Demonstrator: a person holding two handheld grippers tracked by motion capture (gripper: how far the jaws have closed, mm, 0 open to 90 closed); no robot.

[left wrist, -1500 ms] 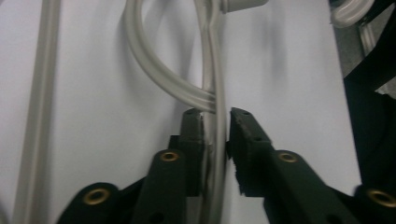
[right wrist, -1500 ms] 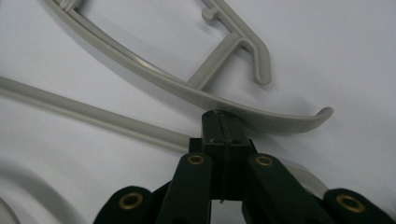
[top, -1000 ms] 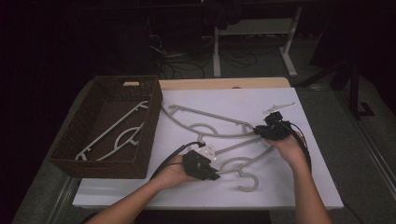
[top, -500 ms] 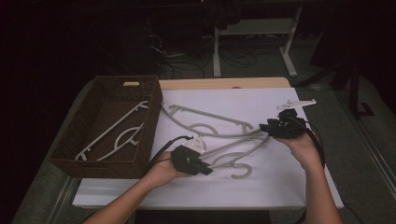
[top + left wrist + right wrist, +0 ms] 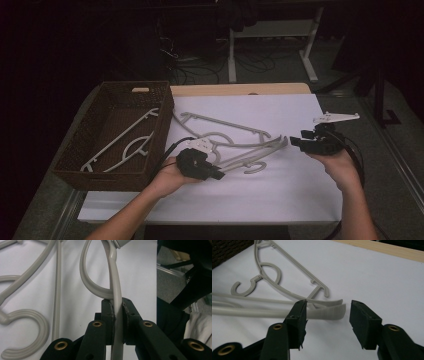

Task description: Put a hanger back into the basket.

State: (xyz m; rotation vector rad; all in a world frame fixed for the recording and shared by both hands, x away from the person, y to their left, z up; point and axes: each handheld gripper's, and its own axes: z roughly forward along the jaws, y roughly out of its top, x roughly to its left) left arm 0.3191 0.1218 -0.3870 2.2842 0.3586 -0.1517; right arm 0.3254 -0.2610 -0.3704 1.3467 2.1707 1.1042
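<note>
On the table [image 5: 300, 200], the right gripper [image 5: 328, 322] has let go and backed off, fingers wide apart, leaving the left gripper [image 5: 117, 317] clamping the grey hanger [image 5: 250, 155] alone.

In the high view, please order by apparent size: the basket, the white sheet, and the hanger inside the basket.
1. white sheet
2. basket
3. hanger inside the basket

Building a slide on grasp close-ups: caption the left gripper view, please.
Left gripper clamped on a grey plastic hanger's bar above the white tabletop.
</note>
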